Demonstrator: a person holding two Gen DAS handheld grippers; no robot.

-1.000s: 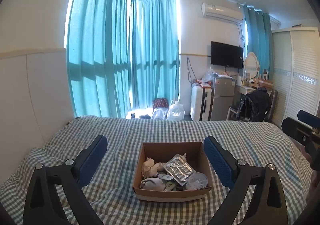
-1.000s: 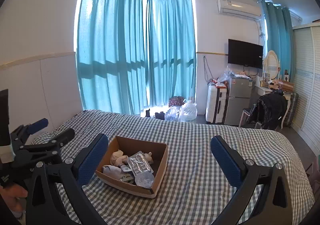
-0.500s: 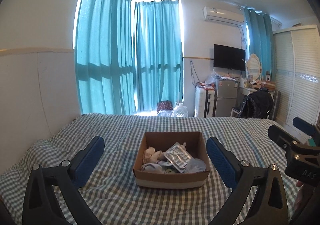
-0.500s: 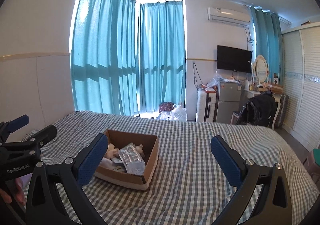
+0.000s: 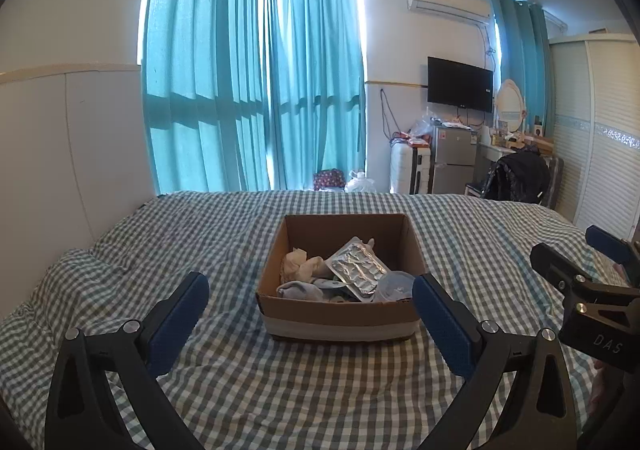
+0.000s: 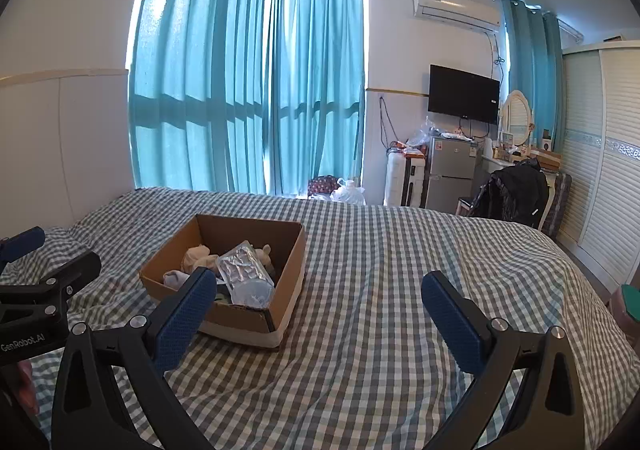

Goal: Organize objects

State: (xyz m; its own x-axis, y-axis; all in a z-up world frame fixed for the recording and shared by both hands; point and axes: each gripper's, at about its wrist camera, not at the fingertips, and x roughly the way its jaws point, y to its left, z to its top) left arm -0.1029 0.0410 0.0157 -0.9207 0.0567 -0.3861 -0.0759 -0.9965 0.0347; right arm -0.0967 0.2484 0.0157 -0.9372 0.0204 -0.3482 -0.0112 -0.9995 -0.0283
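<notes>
Left wrist view: the left gripper (image 5: 310, 304) occupies the lower part of the frame, its jaws wide apart and holding nothing, the blue pads (image 5: 178, 324) framing an open cardboard box (image 5: 340, 320) that sits on a bed (image 5: 200, 234) covered in a green-and-white checked sheet. The box lies at the centre of the frame, just beyond the pads and touching neither. Inside it are a silver foil blister pack (image 5: 357, 265) tilted on top of the pile, a crumpled beige cloth (image 5: 300, 264) to its left, a pale blue sock (image 5: 298, 290) at the near left corner, and a clear plastic lid (image 5: 396, 283) at the near right. The right gripper (image 5: 588, 262) enters at the right edge of the frame, beside the box and apart from it.

Right wrist view: the right gripper (image 6: 316, 304) fills the lower part of the frame, its jaws likewise wide apart and empty. The box (image 6: 288, 282) appears left of centre, partly behind the left-hand pad; the checked sheet alone lies between the pads. The left gripper (image 6: 52, 254) shows at the left edge of the frame.

Background, both views: teal curtains (image 5: 256, 90) cover the windows at upper centre; an air conditioner (image 5: 448, 2) and a television (image 5: 460, 84) hang on the wall at upper right, above a small fridge (image 5: 452, 160); a white wardrobe (image 5: 600, 130) stands at the right edge of the frame.
</notes>
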